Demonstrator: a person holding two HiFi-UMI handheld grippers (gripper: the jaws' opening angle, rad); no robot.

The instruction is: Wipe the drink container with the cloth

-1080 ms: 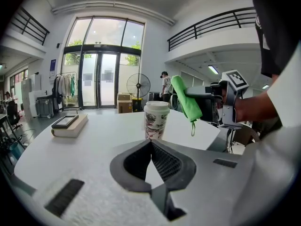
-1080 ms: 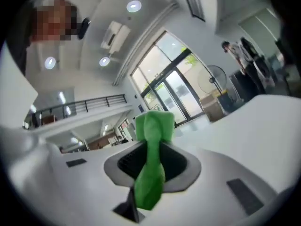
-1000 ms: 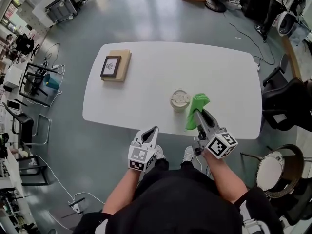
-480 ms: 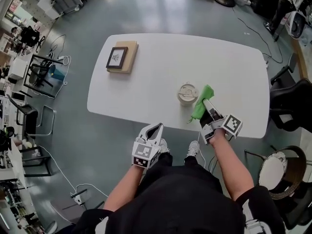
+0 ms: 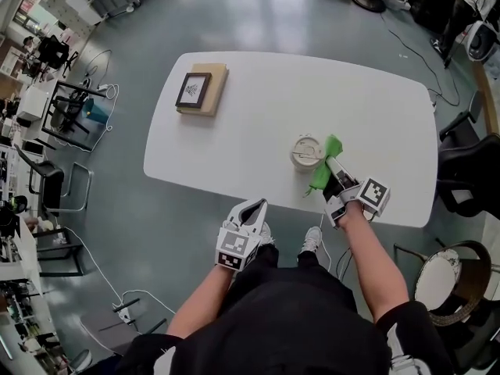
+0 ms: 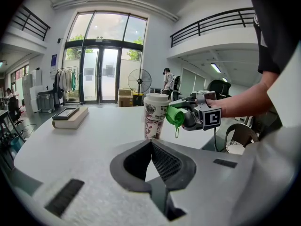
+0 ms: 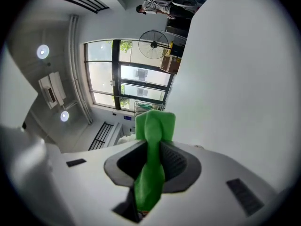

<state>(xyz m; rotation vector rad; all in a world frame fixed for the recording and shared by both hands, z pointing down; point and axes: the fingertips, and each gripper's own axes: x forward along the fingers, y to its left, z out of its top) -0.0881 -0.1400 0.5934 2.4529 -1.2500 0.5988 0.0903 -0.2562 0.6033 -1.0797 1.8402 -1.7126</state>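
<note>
A patterned paper cup with a pale lid (image 5: 306, 152) (image 6: 154, 117) stands upright on the white table (image 5: 258, 108), near its front edge. My right gripper (image 5: 332, 167) (image 7: 151, 140) is shut on a green cloth (image 5: 324, 165) (image 7: 151, 164), and the cloth's end lies against the cup's right side. Seen from the left gripper view, the cloth (image 6: 177, 115) touches the cup just under the lid. My left gripper (image 5: 251, 209) (image 6: 151, 142) is shut and empty, held low in front of the table, well short of the cup.
A framed picture on a tan book (image 5: 198, 90) (image 6: 71, 116) lies at the table's far left. Chairs (image 5: 469, 174) stand to the right, racks and stools (image 5: 55, 123) to the left. Far off, a person (image 6: 167, 83) stands by a floor fan (image 6: 140, 81).
My right gripper has carried the green cloth a little forward and inward, up against the cup's side. The left gripper stays low in front of the table.
</note>
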